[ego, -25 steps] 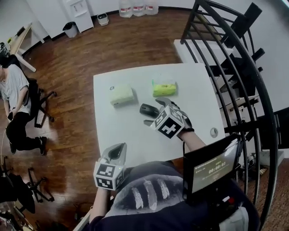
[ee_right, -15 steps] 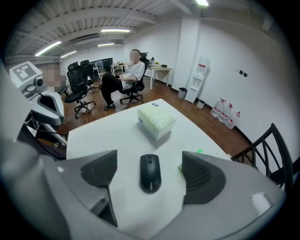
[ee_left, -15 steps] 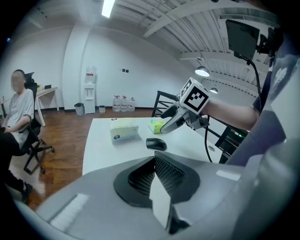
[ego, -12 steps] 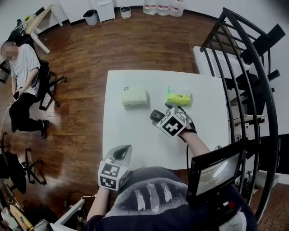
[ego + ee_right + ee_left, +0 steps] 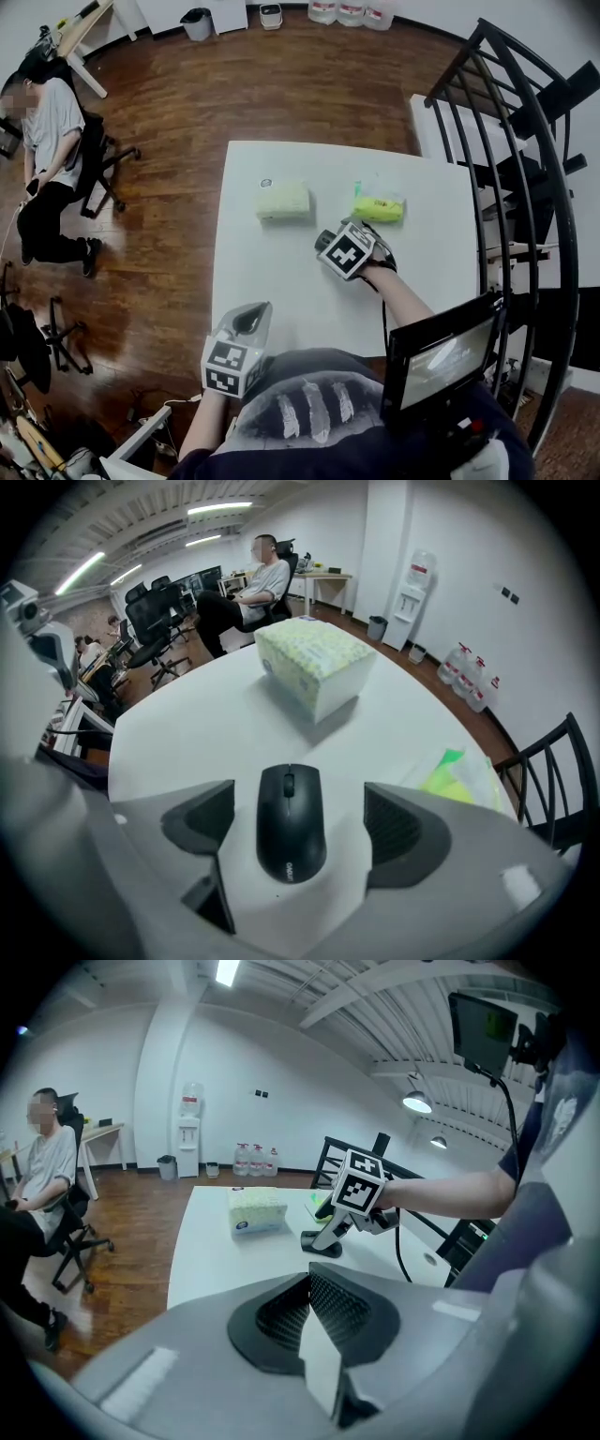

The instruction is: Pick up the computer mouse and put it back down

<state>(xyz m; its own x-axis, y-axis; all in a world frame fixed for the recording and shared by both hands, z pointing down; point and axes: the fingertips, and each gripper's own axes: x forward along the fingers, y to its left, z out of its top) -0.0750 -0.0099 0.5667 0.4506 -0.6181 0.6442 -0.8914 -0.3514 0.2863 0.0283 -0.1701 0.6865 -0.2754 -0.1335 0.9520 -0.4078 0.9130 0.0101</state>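
Right gripper [image 5: 298, 829]: 2 jaws wide apart, straddling black computer mouse [image 5: 290, 808], gap each side, no grip. Mouse flat on white table [image 5: 272, 281], near tissue box [image 5: 284, 201], on wearer's side of it. Green packet [image 5: 379, 208] near tissue box, to its right. Left gripper [image 5: 309, 1309]: jaws pressed together, empty, well apart from tissue box.

Covering most of mouse [image 5: 323, 241] with right gripper [image 5: 337, 248] in head view; blurring its print beyond reading.

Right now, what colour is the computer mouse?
The mouse is black, clearest in the right gripper view.
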